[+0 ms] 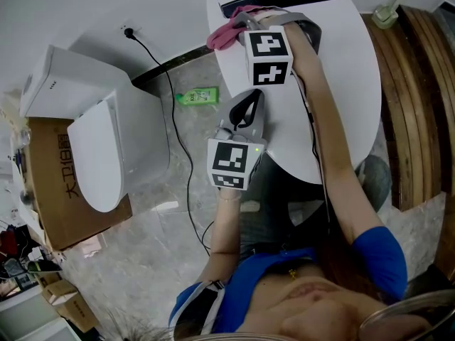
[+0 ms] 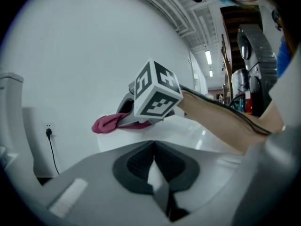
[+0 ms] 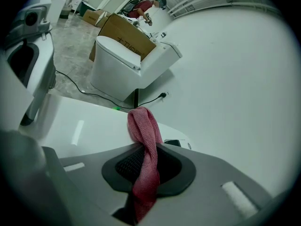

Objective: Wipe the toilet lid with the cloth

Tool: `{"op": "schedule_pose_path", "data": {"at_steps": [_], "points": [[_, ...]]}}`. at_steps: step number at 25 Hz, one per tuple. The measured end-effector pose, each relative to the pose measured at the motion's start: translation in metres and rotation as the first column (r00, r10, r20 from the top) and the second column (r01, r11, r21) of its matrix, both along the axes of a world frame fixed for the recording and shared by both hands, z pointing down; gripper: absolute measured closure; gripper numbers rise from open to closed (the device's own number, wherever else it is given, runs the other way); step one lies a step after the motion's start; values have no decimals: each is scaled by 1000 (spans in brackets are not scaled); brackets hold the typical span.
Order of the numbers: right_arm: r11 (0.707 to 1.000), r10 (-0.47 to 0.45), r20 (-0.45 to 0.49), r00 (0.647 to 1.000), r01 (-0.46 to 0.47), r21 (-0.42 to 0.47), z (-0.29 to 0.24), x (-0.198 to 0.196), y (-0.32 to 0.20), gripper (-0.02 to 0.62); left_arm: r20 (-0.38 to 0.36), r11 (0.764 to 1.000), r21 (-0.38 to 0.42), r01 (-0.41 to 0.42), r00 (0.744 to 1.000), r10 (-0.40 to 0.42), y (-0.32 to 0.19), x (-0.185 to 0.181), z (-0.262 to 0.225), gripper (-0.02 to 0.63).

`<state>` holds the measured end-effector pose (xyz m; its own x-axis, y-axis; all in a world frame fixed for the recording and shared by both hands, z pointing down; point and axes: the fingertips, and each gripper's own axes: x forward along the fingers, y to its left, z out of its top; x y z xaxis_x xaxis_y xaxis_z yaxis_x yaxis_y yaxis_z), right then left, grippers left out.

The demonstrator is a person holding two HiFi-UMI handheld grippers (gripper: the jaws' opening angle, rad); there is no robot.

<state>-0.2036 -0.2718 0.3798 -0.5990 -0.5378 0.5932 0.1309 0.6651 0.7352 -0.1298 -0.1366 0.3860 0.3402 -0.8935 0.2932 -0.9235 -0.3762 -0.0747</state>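
Head view shows our right gripper [image 1: 242,25] at the far end of the white toilet lid [image 1: 341,84], its jaws clamped on the pink cloth [image 1: 224,35], which bunches by the lid's left rim. Our left gripper [image 1: 244,105] hangs over the lid's left edge, its jaws pressed together, nothing between them.

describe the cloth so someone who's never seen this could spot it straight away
Find the large white toilet lid at the top of the head view. At its upper left edge the right tongs are shut on the cloth, a twisted strip sticking out past them. It is the only pink, soft thing among hard white surfaces.
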Motion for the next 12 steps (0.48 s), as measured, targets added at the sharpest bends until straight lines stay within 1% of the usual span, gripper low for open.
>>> {"op": "schedule_pose_path", "data": {"at_steps": [8, 12], "points": [[1000, -1, 17, 1000, 2, -21, 0, 7, -3, 535, 30, 1000, 6, 10, 999, -11, 0, 0, 2, 604], [1000, 1, 27, 1000, 0, -28, 0, 13, -5, 534, 3, 1000, -8, 2, 1000, -2, 0, 0, 3, 604]]}}
